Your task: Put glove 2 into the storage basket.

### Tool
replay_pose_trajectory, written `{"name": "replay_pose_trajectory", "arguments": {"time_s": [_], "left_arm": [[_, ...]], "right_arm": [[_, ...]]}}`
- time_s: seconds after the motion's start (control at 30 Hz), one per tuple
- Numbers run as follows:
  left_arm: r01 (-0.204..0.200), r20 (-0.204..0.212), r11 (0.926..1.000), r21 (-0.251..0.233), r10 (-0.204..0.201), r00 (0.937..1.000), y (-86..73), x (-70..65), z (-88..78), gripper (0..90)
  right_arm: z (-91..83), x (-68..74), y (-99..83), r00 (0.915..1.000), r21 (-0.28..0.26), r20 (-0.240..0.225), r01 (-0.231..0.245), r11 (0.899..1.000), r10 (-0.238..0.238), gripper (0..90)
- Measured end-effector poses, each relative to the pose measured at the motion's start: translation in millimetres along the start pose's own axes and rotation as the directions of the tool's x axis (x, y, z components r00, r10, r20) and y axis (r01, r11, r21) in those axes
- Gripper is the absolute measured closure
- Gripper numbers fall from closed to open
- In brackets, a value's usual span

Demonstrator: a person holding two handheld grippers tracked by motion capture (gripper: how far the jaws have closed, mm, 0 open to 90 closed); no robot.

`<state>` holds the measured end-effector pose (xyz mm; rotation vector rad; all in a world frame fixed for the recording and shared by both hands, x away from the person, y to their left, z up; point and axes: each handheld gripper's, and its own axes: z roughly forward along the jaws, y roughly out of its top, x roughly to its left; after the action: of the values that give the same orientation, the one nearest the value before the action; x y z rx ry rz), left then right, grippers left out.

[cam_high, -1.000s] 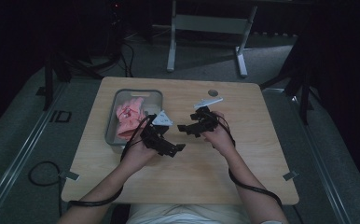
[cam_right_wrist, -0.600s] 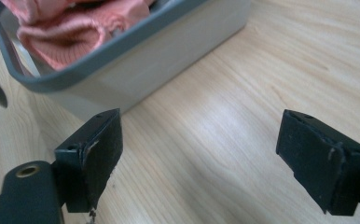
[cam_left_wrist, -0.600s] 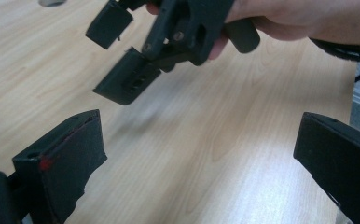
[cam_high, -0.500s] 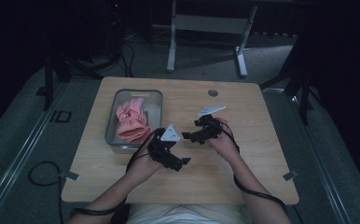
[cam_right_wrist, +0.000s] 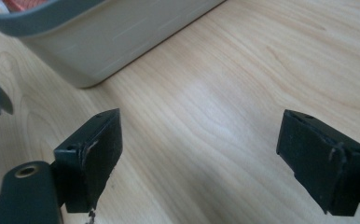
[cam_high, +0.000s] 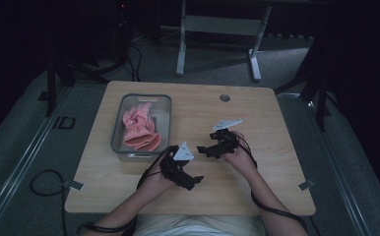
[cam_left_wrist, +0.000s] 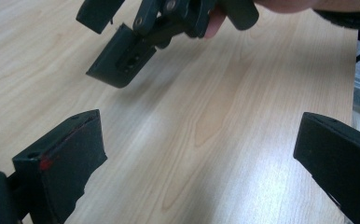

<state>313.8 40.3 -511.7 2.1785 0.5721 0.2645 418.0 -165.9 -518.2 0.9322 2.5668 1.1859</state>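
Observation:
A grey tray [cam_high: 116,132] at the table's left holds a crumpled pink cloth [cam_high: 140,129]. My left gripper [cam_high: 192,180] hovers just right of the tray's near corner, near the table's front, and its jaws stand wide apart over bare wood [cam_left_wrist: 197,158]. My right gripper [cam_high: 204,149] is a little farther back and to the right, pointing left toward the tray. In the right gripper view it is open [cam_right_wrist: 201,158] with nothing between the jaws, and the tray wall [cam_right_wrist: 122,32] is just ahead. The left gripper view shows the right gripper [cam_left_wrist: 136,46] close ahead.
The wooden table [cam_high: 276,162] has a round cable hole [cam_high: 225,98] near its back edge. Both grippers trail black cables off the near edge. A metal stand [cam_high: 217,24] is on the floor behind the table.
Both grippers have drawn back from the tray toward the near edge of the table, the left one farther. Both stay open and hold nothing.

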Motion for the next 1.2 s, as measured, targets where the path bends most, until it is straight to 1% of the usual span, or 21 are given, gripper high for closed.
{"name": "replay_pose_trajectory", "arguments": {"time_s": [0.1,0.2,0.33,0.37,0.4,0.43,0.47,0.57,0.63,0.73,0.8,0.87,0.93,1.1,1.17,1.2], "left_arm": [[-0.006,-0.005,0.9999,-0.009,0.006,1.0,-4.7,-3.2,3.1,1.5],[-0.004,0.002,0.9999,-0.014,0.004,1.0,-9.5,-4.9,5.5,1.5],[-0.006,0.001,0.9998,-0.018,0.006,1.0,-16.6,-7.3,8.6,1.5],[-0.009,0.0,0.9998,-0.017,0.009,1.0,-18.3,-7.8,9.7,1.5],[-0.011,-0.007,0.9998,-0.014,0.011,0.9999,-20.0,-8.6,10.6,1.5],[-0.013,-0.024,0.9999,0.002,0.013,0.9996,-21.2,-8.8,11.6,1.5],[-0.011,-0.036,0.9999,0.009,0.011,0.9993,-22.5,-8.8,12.4,1.5],[0.009,-0.029,1.0,0.0,-0.009,0.9995,-26.7,-7.4,13.7,1.5],[0.002,-0.039,1.0,0.003,-0.002,0.9992,-28.7,-7.8,14.3,1.5],[-0.003,-0.033,1.0,0.001,0.003,0.9994,-31.1,-9.1,14.6,1.5],[-0.007,-0.04,0.9999,0.015,0.007,0.9992,-32.8,-10.4,15.8,1.5],[-0.016,-0.046,0.9996,0.026,0.017,0.9988,-35.2,-10.9,16.6,1.5],[-0.014,-0.049,0.9995,0.029,0.016,0.9987,-37.4,-10.7,16.7,1.5],[-0.013,-0.045,0.9997,0.019,0.014,0.9989,-42.3,-9.9,15.4,1.5],[-0.023,-0.042,0.9996,0.013,0.024,0.9988,-44.2,-11.0,15.9,1.5],[-0.036,-0.041,0.9993,0.013,0.036,0.9985,-45.7,-12.5,16.5,1.5]], "right_arm": [[-0.9,0.9,-5.4,1.0,0.002,0.003,0.003,1.0,-0.003,14.1],[-1.9,1.1,-11.3,1.0,-0.004,0.009,0.0,1.0,0.0,14.1],[-4.1,2.4,-19.7,0.9999,-0.008,0.014,-0.007,1.0,0.008,14.2],[-4.3,2.7,-21.9,0.9999,-0.005,0.008,-0.009,1.0,0.009,14.3],[-4.3,3.5,-24.1,0.9999,0.004,0.007,-0.007,1.0,0.007,14.3],[-4.3,4.3,-26.4,0.9999,0.01,0.016,0.007,1.0,-0.007,14.3],[-4.3,5.0,-28.9,0.9996,0.014,0.024,0.015,1.0,-0.015,14.3],[-4.9,5.3,-35.4,0.9995,0.015,0.025,0.019,1.0,-0.019,14.3],[-6.1,5.5,-39.2,0.9994,0.008,0.028,0.021,1.0,-0.021,14.3],[-7.3,5.8,-43.7,0.9988,0.015,0.039,0.029,0.999,-0.03,14.2],[-8.1,5.8,-47.0,0.9985,0.015,0.046,0.03,0.999,-0.03,14.0],[-9.0,5.9,-50.0,0.998,0.004,0.056,0.029,1.0,-0.029,14.0],[-10.4,5.5,-52.7,0.9975,-0.009,0.064,0.028,1.0,-0.028,14.0],[-13.5,5.1,-58.2,0.9959,-0.019,0.081,0.042,0.999,-0.04,12.9],[-14.4,5.3,-60.5,0.9954,-0.019,0.085,0.046,0.999,-0.045,12.9],[-14.9,5.1,-61.7,0.9952,-0.019,0.086,0.05,0.999,-0.048,12.9]]}}
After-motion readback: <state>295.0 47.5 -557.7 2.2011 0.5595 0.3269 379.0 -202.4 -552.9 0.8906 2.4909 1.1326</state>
